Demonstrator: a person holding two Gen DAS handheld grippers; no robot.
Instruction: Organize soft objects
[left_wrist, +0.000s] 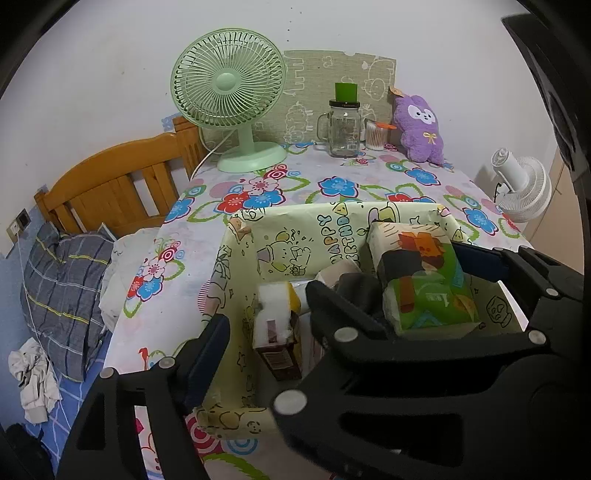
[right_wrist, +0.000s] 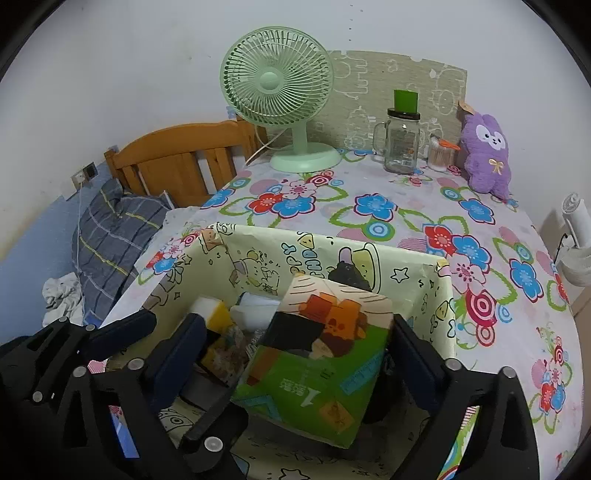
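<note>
A pale yellow birthday-print box (left_wrist: 291, 236) (right_wrist: 258, 243) stands on the flowered table. In it lie a green and orange tissue pack (left_wrist: 424, 288) (right_wrist: 325, 365), a white and yellow sponge (left_wrist: 275, 314) (right_wrist: 212, 310) and other soft items. My right gripper (right_wrist: 295, 354) is open, its fingers on either side of the tissue pack, which is tilted inside the box. My left gripper (left_wrist: 347, 284) is open and empty over the box, with the right gripper's fingers between its own. A purple plush toy (left_wrist: 419, 127) (right_wrist: 485, 155) leans at the table's back right.
A green desk fan (left_wrist: 236, 107) (right_wrist: 284, 107), a glass jar with green lid (left_wrist: 343, 125) (right_wrist: 402, 140) and a cotton swab cup (left_wrist: 375, 136) stand at the back. A white fan (left_wrist: 521, 188) is right of the table. A wooden bed with a pillow (left_wrist: 62, 291) is left.
</note>
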